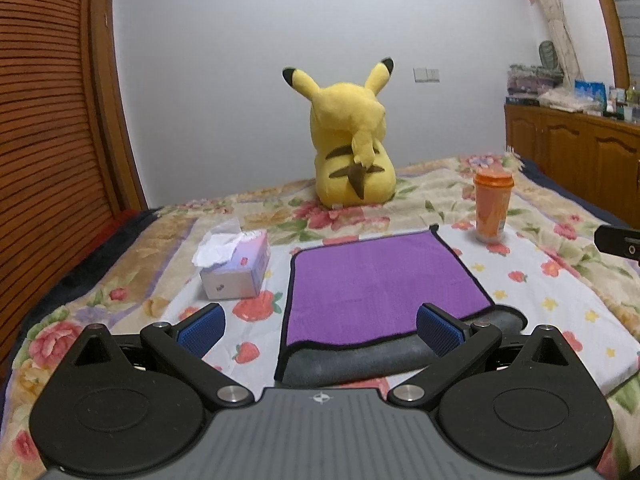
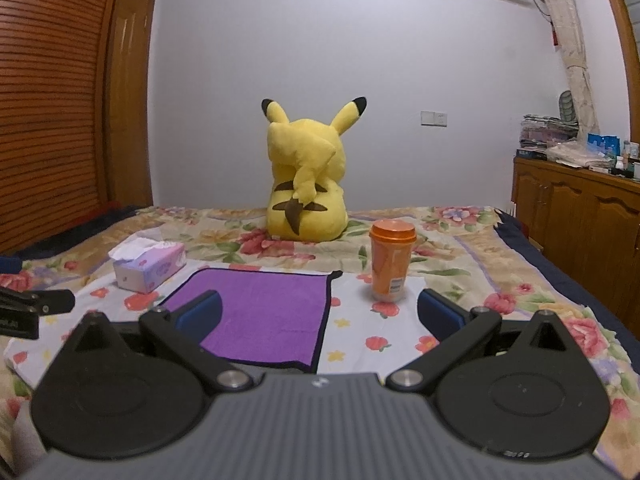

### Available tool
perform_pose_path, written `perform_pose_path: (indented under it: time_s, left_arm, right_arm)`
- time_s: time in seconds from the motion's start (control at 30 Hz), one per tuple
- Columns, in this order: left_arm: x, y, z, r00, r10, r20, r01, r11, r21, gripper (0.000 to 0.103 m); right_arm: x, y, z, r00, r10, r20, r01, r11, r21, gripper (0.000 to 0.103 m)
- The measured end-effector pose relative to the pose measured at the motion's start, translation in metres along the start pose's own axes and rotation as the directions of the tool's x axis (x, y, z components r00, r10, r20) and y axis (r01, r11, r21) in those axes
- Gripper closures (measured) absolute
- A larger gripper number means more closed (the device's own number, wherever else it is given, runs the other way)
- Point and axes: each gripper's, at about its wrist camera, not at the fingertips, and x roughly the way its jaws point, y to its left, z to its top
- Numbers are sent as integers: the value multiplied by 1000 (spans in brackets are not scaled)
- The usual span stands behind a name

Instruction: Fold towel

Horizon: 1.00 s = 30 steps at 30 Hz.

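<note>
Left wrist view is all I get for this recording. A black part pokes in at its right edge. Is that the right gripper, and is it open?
Observer: Most likely, yes. In the right wrist view the right gripper is open, its fingers spread wide and gripping nothing.
Operator: My own finger hides the towel's near right corner. Is anything holding it?
Observer: No. That corner of the purple towel lies loose on the floral sheet, just ahead of the right gripper's body, between its two fingers.
Operator: So no fold has started on that side?
Observer: None shows. The towel's right edge runs straight and flat up to its far corner.
</note>
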Motion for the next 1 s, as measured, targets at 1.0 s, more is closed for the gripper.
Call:
perform_pose_path:
  time_s: [1.0]
  left_arm:
    - [59, 18, 14, 991, -47, -129, 47, 999, -5, 0]
  right_arm:
    - [59, 17, -2, 983, 122, -136, -129, 991, -47, 0]
